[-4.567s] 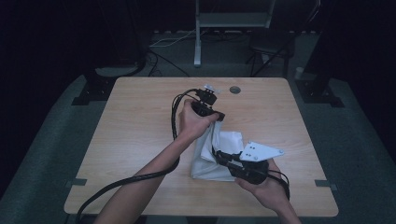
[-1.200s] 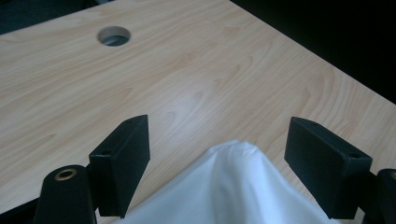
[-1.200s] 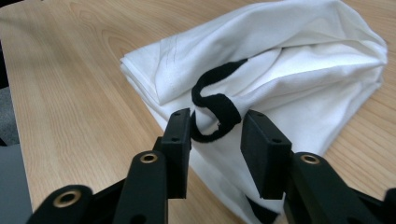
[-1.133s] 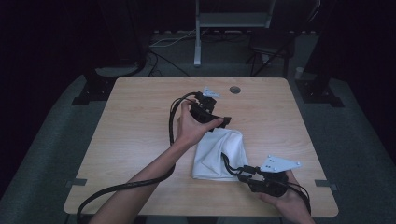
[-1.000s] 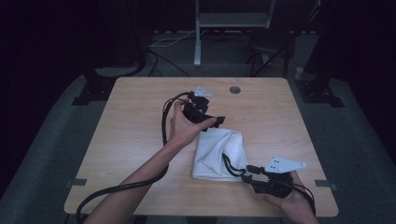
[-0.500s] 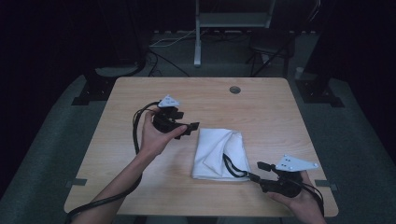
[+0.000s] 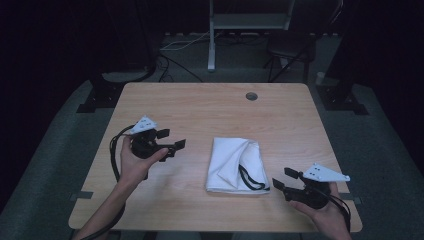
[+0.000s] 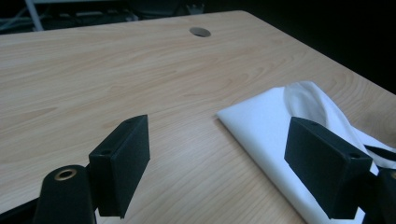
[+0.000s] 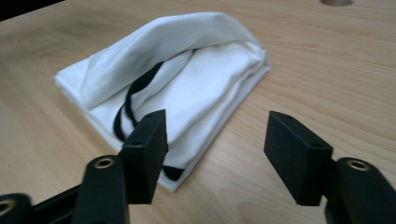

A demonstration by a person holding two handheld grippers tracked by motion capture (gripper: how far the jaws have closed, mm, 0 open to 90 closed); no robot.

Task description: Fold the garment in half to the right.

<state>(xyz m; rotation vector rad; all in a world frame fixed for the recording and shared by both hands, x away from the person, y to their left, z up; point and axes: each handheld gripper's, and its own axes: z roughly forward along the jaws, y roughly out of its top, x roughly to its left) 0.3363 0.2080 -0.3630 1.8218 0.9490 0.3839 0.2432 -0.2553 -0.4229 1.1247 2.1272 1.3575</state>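
Folded white cloth bag (image 7: 235,165) with black cord (image 7: 250,177), lying at centre of the wooden bench (image 7: 210,110); no legible writing or label. Left claw (image 7: 170,142), centre left, and right claw (image 7: 282,180), lower right, both gape wide, holding nothing, clear of the bag.

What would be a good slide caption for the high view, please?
Folded white cloth on a wooden table, an open tool at each side.

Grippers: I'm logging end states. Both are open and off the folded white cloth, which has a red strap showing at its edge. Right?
Not quite: the strap is black, not red, as the right gripper view shows. Otherwise yes: the left gripper and right gripper are open, clear of the folded white cloth.
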